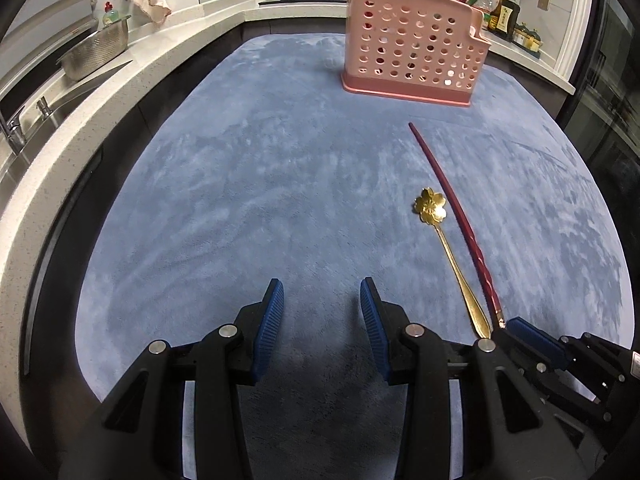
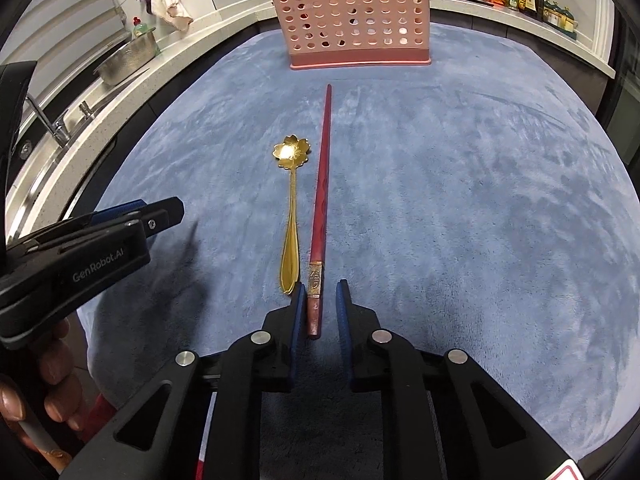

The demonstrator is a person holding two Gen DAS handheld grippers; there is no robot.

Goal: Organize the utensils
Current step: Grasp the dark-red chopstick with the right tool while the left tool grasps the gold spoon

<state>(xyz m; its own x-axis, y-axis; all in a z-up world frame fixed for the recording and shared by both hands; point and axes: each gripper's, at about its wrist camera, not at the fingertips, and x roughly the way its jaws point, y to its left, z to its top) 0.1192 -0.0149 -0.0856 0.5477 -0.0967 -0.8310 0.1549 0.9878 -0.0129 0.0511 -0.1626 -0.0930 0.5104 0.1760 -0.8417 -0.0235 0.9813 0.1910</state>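
Lying lengthwise near the middle of the right wrist view, a red chopstick pointed its thin tip up the frame toward a pink perforated utensil holder standing at the top centre on a blue plush mat. Just to the left of the chopstick, side by side and apart from it, lay a gold spoon with a flower-shaped bowl at its upper end. The right gripper sat low in the frame with the chopstick's thick, gold-banded end between its blue pads; the left pad touched the stick, while a narrow gap showed between the stick and the right pad, so the jaws were nearly closed but not clamped. At the left edge of that view the left gripper reached in, with a person's hand below it. In the left wrist view, the left gripper hovered over bare mat at the lower centre, jaws partly apart with nothing between them; the spoon and chopstick lay to its right, the holder at the upper right. A metal colander rested on the counter at the upper left.
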